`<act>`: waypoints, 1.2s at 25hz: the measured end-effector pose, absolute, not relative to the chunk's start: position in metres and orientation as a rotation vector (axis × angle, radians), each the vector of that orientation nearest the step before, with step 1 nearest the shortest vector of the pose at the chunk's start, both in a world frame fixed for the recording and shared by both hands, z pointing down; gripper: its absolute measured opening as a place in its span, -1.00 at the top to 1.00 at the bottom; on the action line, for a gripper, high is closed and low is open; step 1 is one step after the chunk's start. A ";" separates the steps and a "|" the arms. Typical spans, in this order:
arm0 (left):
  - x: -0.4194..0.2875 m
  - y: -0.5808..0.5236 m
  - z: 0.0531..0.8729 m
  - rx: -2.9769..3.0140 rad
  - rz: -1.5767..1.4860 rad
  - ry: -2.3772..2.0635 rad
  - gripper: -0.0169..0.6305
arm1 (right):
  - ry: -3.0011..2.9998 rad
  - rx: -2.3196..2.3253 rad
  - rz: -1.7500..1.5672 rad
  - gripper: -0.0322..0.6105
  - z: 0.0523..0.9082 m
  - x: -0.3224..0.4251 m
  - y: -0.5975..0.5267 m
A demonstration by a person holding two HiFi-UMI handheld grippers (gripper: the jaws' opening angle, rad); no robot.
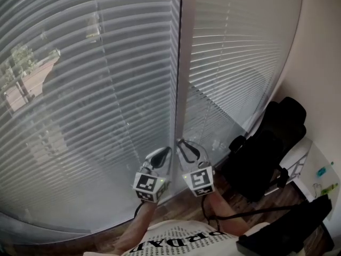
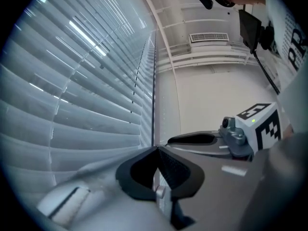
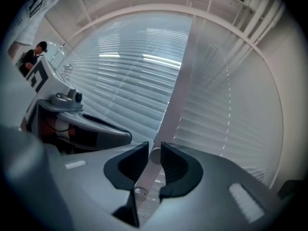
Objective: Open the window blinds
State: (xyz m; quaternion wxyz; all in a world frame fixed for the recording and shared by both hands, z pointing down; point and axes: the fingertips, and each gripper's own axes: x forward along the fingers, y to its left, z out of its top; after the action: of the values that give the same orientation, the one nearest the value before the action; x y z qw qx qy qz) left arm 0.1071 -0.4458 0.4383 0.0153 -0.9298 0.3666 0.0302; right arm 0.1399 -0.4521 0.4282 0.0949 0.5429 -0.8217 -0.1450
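Nearest, at the bottom edge, is the person's printed shirt (image 1: 181, 243). Just above it, both grippers point at the window frame (image 1: 177, 79). The left gripper (image 2: 158, 149) has its jaws tip to tip on nothing. The right gripper (image 3: 154, 153) stands part open round a white wand (image 3: 147, 174), seemingly pressing it. Beyond, the window blinds (image 1: 106, 116) fill left and centre, with outdoors showing through at upper left.
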 end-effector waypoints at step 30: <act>0.107 -0.449 0.440 -2.900 0.103 1.144 0.97 | -2.343 1.588 -0.503 0.48 0.441 0.142 -0.476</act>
State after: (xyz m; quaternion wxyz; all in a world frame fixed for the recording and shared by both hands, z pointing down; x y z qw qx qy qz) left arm 0.1068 -0.4493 0.4405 0.0111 -0.9297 0.3666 0.0331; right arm 0.1420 -0.4757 0.4410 0.1330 0.5475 -0.8078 -0.1736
